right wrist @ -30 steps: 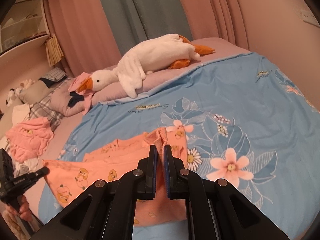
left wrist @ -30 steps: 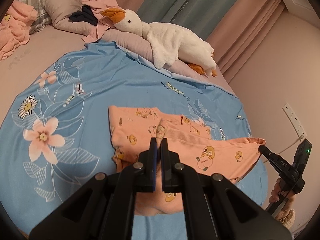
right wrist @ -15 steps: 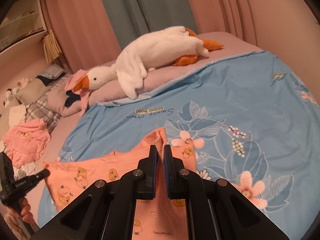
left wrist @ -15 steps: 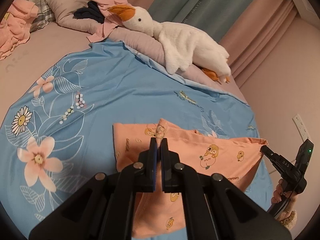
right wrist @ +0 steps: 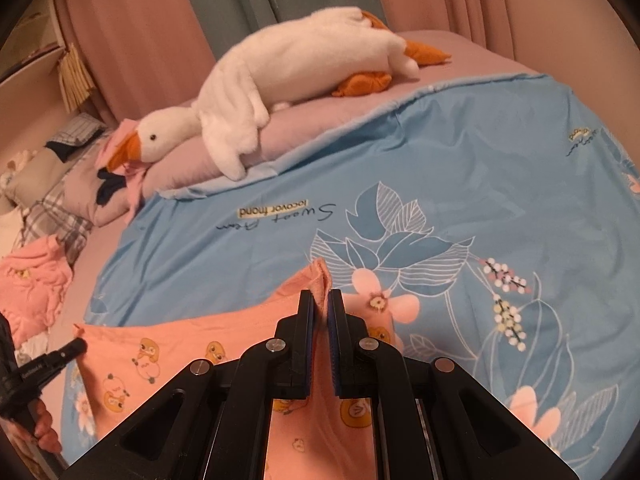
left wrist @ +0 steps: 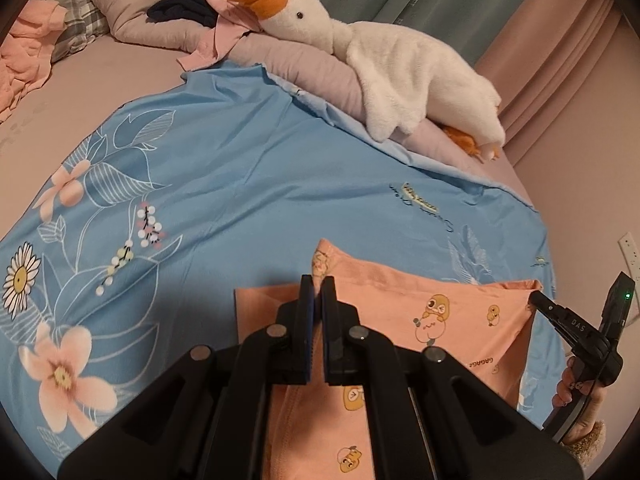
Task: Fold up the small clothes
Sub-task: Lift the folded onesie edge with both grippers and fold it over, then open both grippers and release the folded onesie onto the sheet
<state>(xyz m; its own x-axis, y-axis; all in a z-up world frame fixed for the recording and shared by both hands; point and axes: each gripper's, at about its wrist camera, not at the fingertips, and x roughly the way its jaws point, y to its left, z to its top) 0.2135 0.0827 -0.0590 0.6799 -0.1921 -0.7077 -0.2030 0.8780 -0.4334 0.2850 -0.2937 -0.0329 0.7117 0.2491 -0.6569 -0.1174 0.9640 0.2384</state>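
Note:
A small peach garment with yellow duck prints [left wrist: 444,312] hangs stretched between my two grippers above the blue floral quilt [left wrist: 224,184]. My left gripper [left wrist: 318,292] is shut on one upper corner of it. My right gripper [right wrist: 321,304] is shut on the other upper corner; the garment [right wrist: 168,356] spreads left from it. Each gripper shows in the other's view, the right one [left wrist: 538,300] at the cloth's far corner and the left one [right wrist: 78,346] likewise. The cloth's lower part drops below the fingers, out of sight.
A white plush goose [left wrist: 384,52] lies on a mauve pillow [left wrist: 304,64] at the quilt's far edge. More pink clothes [right wrist: 32,284] and plaid pillows [left wrist: 76,4] lie on the bed's left side. Curtains [right wrist: 200,16] hang behind. A wall socket [left wrist: 628,248] is on the right.
Both grippers have lifted the peach garment off the quilt and carried it forward. It was lying partly folded on the quilt and now hangs stretched between them.

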